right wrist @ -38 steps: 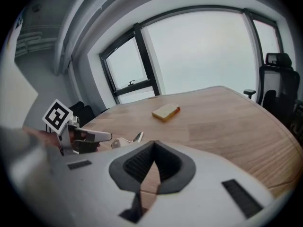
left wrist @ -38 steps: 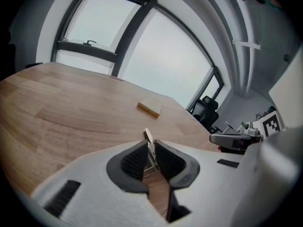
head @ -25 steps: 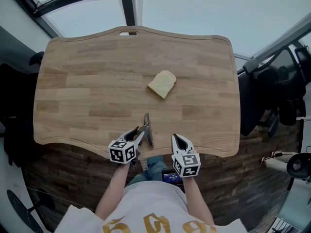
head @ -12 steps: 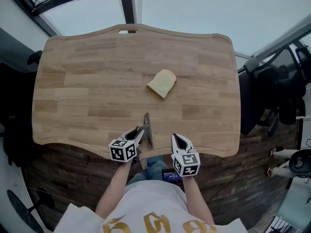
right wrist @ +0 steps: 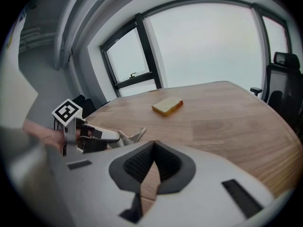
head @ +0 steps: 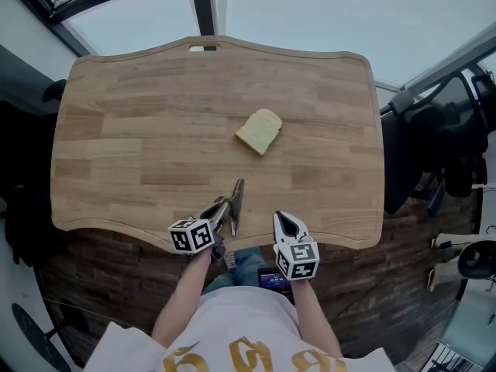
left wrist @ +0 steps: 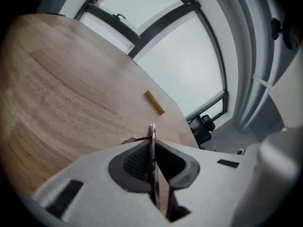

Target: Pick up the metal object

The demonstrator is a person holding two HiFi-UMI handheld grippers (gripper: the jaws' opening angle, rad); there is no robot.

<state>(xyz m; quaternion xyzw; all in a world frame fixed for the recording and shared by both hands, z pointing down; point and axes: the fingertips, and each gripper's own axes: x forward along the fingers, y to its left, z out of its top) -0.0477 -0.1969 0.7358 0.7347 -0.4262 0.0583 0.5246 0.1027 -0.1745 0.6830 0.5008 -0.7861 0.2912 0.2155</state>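
Now metal object [head: 239,193] in just-closed claw [head: 224,210]

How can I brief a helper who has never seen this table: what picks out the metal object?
Start from the wooden table and go to its near edge, in front of the person. There the left gripper, whose tongs have just been closing, pinches the metal object. It is a thin, grey, shiny strip, unlike the tan slice of bread lying mid-table.
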